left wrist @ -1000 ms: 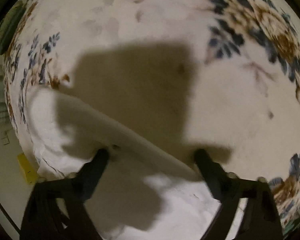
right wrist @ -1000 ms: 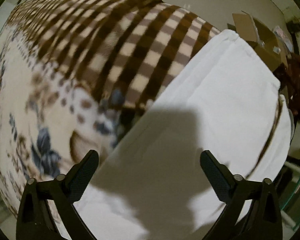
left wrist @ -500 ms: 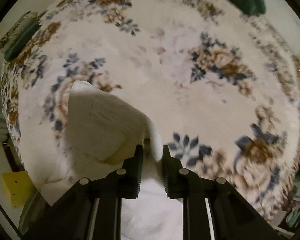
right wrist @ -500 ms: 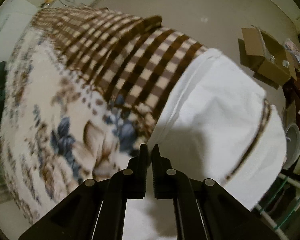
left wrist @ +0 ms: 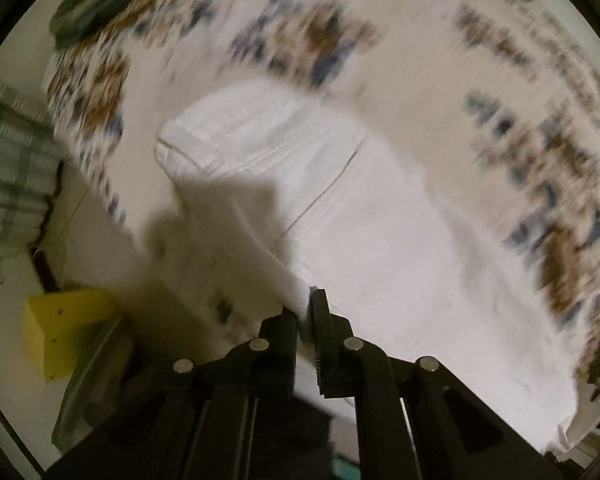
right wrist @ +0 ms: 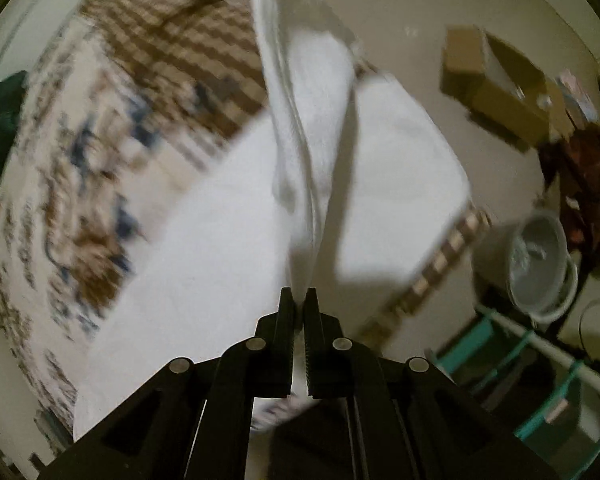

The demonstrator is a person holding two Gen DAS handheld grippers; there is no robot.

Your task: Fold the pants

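The white pants [left wrist: 380, 216] lie on a floral blanket [left wrist: 540, 120] on a bed. My left gripper [left wrist: 305, 308] is shut on an edge of the pants, lifted off the bed, with the cloth running up and left from the fingers. My right gripper [right wrist: 299, 300] is shut on another edge of the pants [right wrist: 312, 128], which rises as a tall twisted band above the part still lying flat [right wrist: 220, 248]. Both views are blurred by motion.
A brown checked blanket [right wrist: 188, 56] covers the bed's far part. Cardboard boxes [right wrist: 500, 80], a grey bucket [right wrist: 540, 252] and a teal rack [right wrist: 540, 364] stand on the floor to the right. A yellow box [left wrist: 60, 328] sits off the bed's left edge.
Both grippers went from open to shut on edges of the pants. They have now lifted the cloth off the bed and carry it, with the views swinging.
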